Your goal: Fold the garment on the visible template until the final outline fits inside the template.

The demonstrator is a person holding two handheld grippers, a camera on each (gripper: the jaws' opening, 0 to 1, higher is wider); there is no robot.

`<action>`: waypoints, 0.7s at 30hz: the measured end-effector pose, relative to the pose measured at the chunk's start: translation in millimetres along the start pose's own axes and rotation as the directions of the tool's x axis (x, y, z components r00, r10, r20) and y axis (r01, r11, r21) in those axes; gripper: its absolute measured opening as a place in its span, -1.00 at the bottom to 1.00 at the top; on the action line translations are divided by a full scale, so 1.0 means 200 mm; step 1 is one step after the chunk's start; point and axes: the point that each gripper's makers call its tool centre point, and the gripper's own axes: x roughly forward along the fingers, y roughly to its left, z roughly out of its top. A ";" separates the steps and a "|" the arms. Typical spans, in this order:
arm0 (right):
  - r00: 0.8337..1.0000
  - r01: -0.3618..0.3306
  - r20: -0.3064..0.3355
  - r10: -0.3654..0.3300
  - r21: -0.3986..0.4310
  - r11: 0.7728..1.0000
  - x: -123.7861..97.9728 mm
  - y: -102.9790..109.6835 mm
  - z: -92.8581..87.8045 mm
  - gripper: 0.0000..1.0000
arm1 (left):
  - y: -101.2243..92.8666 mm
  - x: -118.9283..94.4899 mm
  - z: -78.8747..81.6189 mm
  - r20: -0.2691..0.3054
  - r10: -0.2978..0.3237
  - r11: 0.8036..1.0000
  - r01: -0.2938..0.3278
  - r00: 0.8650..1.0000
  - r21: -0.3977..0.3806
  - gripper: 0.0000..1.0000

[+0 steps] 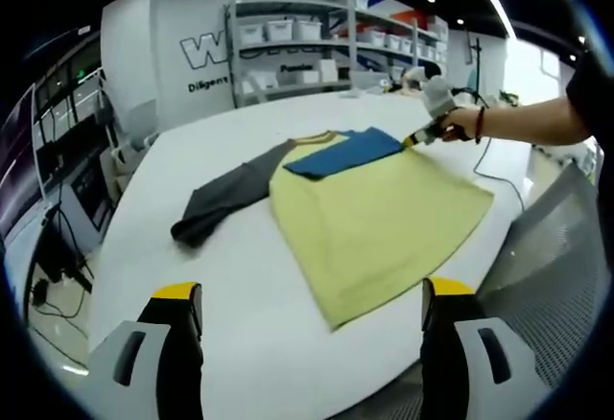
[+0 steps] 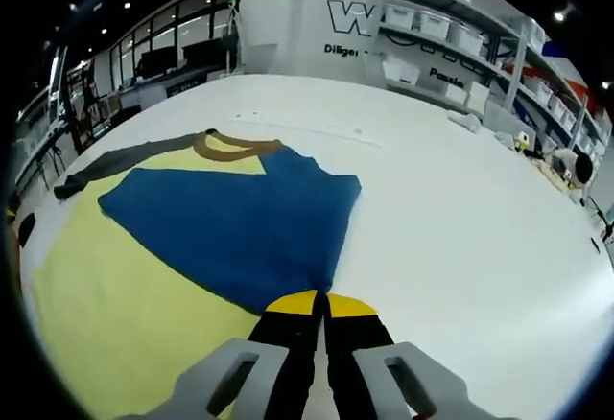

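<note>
On the white table (image 1: 240, 343), right claw (image 2: 321, 307) pinches blue sleeve (image 2: 240, 219); left claw (image 1: 312, 295) gapes wide.

Storage bins (image 1: 293, 29) are sitting on metal shelving (image 2: 451, 46) against a lettered white wall (image 1: 197, 56), cables (image 1: 58, 295) trailing below.
</note>
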 end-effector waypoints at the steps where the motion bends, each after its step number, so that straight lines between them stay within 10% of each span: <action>1: 1.000 -0.001 0.003 0.001 0.004 1.000 0.00 -0.01 0.01 -1.00 | 0.00 0.00 0.00 0.000 0.001 1.000 -0.001 1.000 -0.002 0.80; 21: 0.999 0.026 -0.033 -0.026 0.002 1.000 0.05 -0.16 0.03 -1.00 | 0.01 0.01 0.00 -0.003 0.009 1.000 -0.009 1.000 -0.014 0.81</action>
